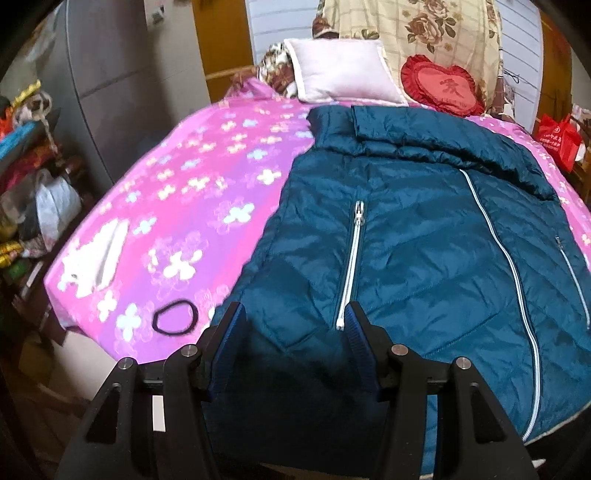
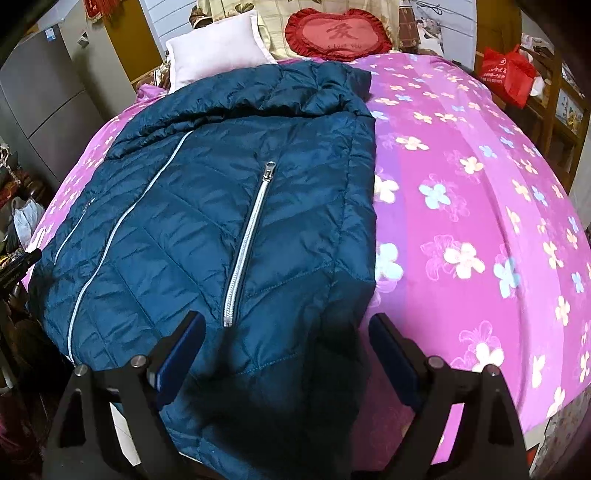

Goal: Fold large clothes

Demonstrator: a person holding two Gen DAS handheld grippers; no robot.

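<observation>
A red heart-shaped cushion (image 2: 338,35) at the top centre of the right wrist view carries a single dark Chinese character with a line of small script below it that is too faint to read; the same cushion (image 1: 441,84) sits at the upper right of the left wrist view. A red shopping bag (image 2: 508,72) at the upper right of the right view has white print, also illegible. The task's thing, a teal quilted jacket (image 1: 424,229), lies flat on a bed covered by a pink flowered bedspread (image 1: 207,177), its collar end toward a white pillow (image 1: 340,70) at the head of the bed and its hem toward the cameras. The left tongs (image 1: 293,314) are at the bottom centre of their frame, low over the jacket's near hem, fingers spread apart with nothing between them but the fabric below. The right tongs (image 2: 286,325) are likewise wide open at the bottom of their frame, straddling the jacket's (image 2: 221,221) edge, one finger over the teal cloth and the other over the bedspread (image 2: 480,206). Only the left view shows a black hair tie (image 1: 175,317) and a white folded cloth (image 1: 98,254) lying on the bedspread in the lower left of the frame. The right view alone shows the wide bare stretch of bedspread on the jacket's other side.
</observation>
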